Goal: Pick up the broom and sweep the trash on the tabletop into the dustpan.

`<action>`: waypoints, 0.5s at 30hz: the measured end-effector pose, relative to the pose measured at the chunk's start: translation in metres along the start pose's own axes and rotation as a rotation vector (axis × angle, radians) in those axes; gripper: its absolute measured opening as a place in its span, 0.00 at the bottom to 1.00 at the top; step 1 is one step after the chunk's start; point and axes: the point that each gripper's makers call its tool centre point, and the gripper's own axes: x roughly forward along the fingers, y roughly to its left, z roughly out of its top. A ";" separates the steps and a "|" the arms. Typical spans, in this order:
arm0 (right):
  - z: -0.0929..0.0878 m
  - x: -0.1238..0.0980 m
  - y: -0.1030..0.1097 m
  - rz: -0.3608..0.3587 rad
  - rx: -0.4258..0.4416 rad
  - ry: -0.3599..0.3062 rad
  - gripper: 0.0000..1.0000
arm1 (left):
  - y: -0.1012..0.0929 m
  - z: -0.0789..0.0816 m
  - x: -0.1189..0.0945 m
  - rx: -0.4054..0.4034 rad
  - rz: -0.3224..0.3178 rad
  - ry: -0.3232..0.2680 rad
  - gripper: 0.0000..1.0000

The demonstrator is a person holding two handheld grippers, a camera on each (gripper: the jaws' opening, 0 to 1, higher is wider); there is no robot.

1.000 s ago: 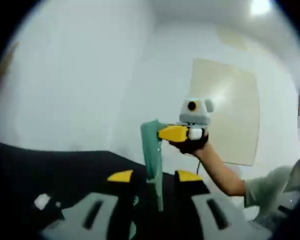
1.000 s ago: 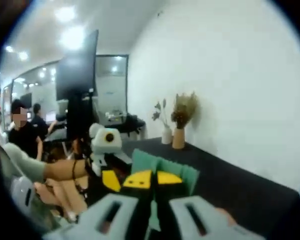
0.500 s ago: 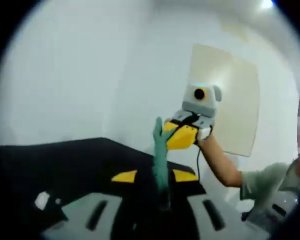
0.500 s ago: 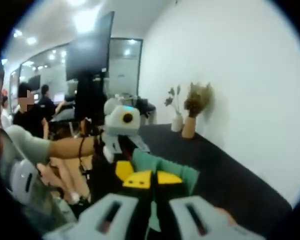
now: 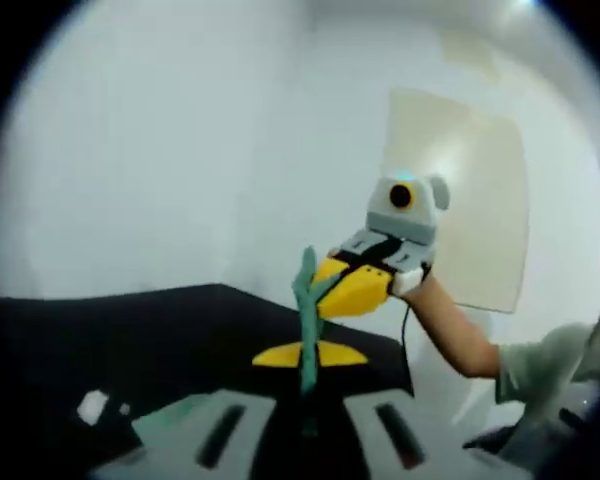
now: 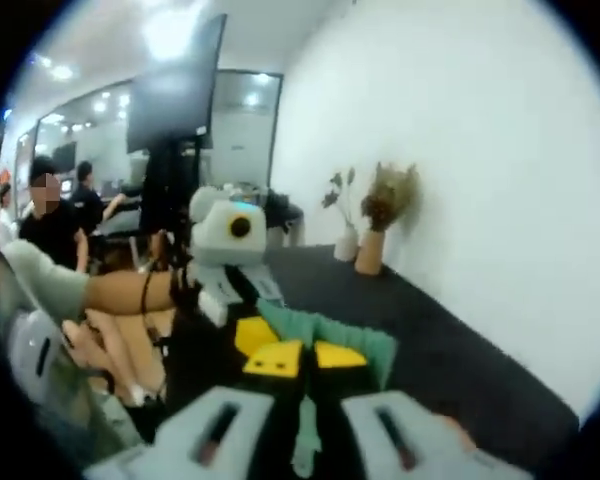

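A teal sweeping tool [image 6: 342, 336] with a toothed top edge is held up above the black tabletop [image 6: 460, 375]; I cannot tell whether it is the broom or the dustpan. My right gripper [image 6: 302, 358] is shut on its lower stem. In the left gripper view the tool [image 5: 305, 300] stands edge-on. My left gripper [image 5: 310, 355] is shut on it, yellow tips together. The right gripper [image 5: 352, 288], held by a hand, touches the tool's top. The left gripper [image 6: 252, 335] meets the tool's left end. A white scrap of trash [image 5: 92, 406] lies on the tabletop [image 5: 130, 330].
Two vases of dried plants [image 6: 365, 245] stand at the table's far end by the white wall. A dark monitor on a stand [image 6: 175, 110] and seated people [image 6: 50, 225] are off to the left. A beige panel [image 5: 460, 200] hangs on the wall.
My left jaws have come together on the teal tool, which has turned edge-on to that view. The right gripper has stayed shut on it and shifted slightly.
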 end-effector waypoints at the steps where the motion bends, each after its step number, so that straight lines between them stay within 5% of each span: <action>1: 0.003 -0.002 -0.001 -0.004 -0.003 -0.018 0.08 | 0.003 0.000 0.000 -0.002 0.011 -0.005 0.02; 4: 0.017 -0.014 0.000 0.021 0.027 -0.114 0.24 | 0.014 0.008 -0.003 -0.020 0.060 -0.052 0.02; 7: 0.031 -0.035 -0.001 0.012 0.124 -0.250 0.24 | 0.024 0.030 -0.011 -0.079 0.084 -0.176 0.02; 12: 0.041 -0.066 0.000 0.092 0.403 -0.499 0.20 | 0.041 0.068 -0.023 -0.154 0.122 -0.401 0.02; 15: 0.032 -0.079 -0.014 0.095 0.582 -0.652 0.21 | 0.044 0.079 -0.022 -0.128 0.159 -0.452 0.02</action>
